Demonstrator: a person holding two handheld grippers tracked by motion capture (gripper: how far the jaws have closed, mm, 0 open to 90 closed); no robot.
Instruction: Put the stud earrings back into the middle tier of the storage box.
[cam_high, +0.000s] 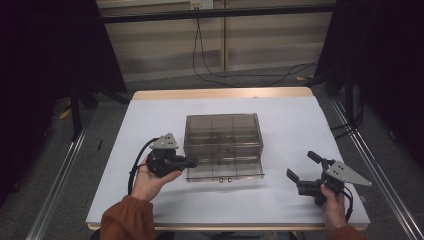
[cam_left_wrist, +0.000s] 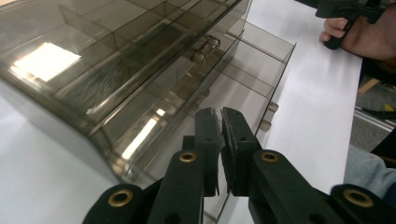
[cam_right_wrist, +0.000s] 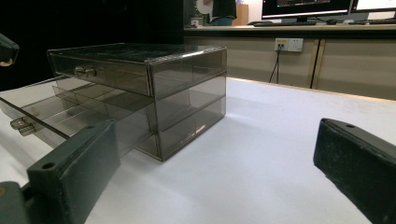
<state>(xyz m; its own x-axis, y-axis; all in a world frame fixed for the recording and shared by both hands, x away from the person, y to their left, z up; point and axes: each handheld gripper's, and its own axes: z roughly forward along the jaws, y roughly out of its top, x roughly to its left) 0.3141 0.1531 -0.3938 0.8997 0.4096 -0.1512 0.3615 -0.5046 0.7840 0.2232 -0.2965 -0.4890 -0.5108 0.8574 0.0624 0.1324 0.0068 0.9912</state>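
A smoky clear drawer box (cam_high: 223, 131) stands mid-table, and its bottom drawer (cam_high: 225, 172) is pulled out toward me. In the high view my left gripper (cam_high: 192, 162) points at the box's front left corner, just above the drawer's left end. Its jaws are shut with nothing between them. In the left gripper view the shut gripper (cam_left_wrist: 220, 114) hovers over the open drawer (cam_left_wrist: 252, 70), beside the box (cam_left_wrist: 116, 60). My right gripper (cam_high: 302, 165) rests at the front right, open and holding nothing, apart from the box. The right gripper view looks between its wide-open fingers (cam_right_wrist: 79, 163) at the box (cam_right_wrist: 187, 88) and the drawer (cam_right_wrist: 56, 105).
White paper (cam_high: 280, 200) covers the table, with bare room to the right and in front of the box. The upper drawer's knob (cam_right_wrist: 85, 71) and the open drawer's knob (cam_right_wrist: 22, 125) stick out. The person's other hand (cam_left_wrist: 345, 32) shows far off in the left gripper view.
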